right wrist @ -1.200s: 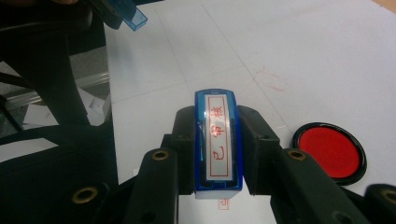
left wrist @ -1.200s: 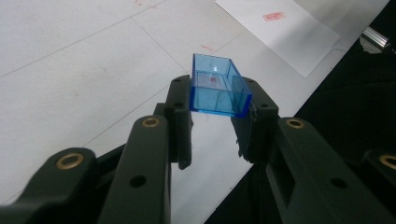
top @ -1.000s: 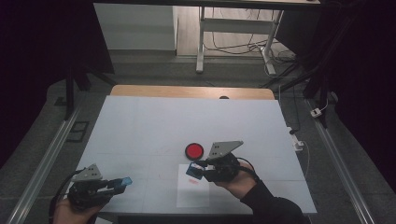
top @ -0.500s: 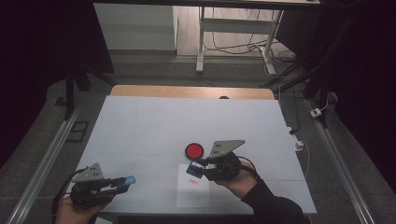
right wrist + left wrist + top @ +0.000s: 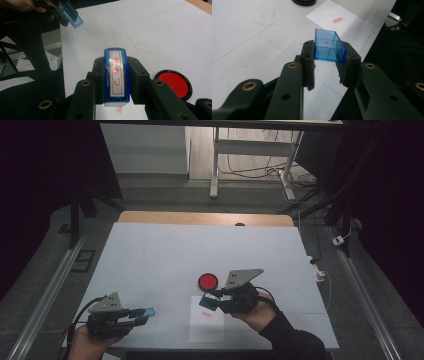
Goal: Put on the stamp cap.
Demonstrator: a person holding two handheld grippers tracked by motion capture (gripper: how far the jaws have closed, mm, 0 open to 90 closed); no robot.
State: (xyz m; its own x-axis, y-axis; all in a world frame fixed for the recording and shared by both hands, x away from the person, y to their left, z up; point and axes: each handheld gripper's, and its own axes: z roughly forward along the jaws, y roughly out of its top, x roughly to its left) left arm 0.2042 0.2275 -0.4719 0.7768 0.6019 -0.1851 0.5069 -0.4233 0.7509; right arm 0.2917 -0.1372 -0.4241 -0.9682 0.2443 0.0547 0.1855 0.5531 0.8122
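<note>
On the left, my left gripper (image 5: 145, 312) sits low at the near-left corner of the white counter (image 5: 150, 255), held by my left hand (image 5: 87, 344). Its fingers (image 5: 308, 61) are pressed against the two sides of a clear blue stamp cap (image 5: 329, 46), which stands out beyond the tips with its open side turned away from me. In the high view the cap (image 5: 149, 311) hangs over the counter, well to the left of the paper. From the right gripper view I see that same cap (image 5: 72, 15) up in the far corner, clamped in the other gripper.

Moving right, a white sheet of paper (image 5: 206, 330) lies flat near the front edge of the counter, with a small red stamp print (image 5: 205, 315) on it. In the left gripper view the sheet (image 5: 342, 25) lies beyond the cap, the print (image 5: 337, 19) plain on it.

Just past the far edge of the sheet lies a round red ink pad (image 5: 208, 281) in a black case.

On the right, my right gripper (image 5: 206, 301), in my right hand (image 5: 255, 312), hovers above the far end of the paper, close beside the ink pad. Its fingers (image 5: 98, 72) are clamped on a blue rectangular stamp (image 5: 116, 75), one on each long side. The stamp's face is turned up toward the camera and shows red characters inside a red frame. The ink pad (image 5: 175, 83) lies just to its right on the counter.
</note>
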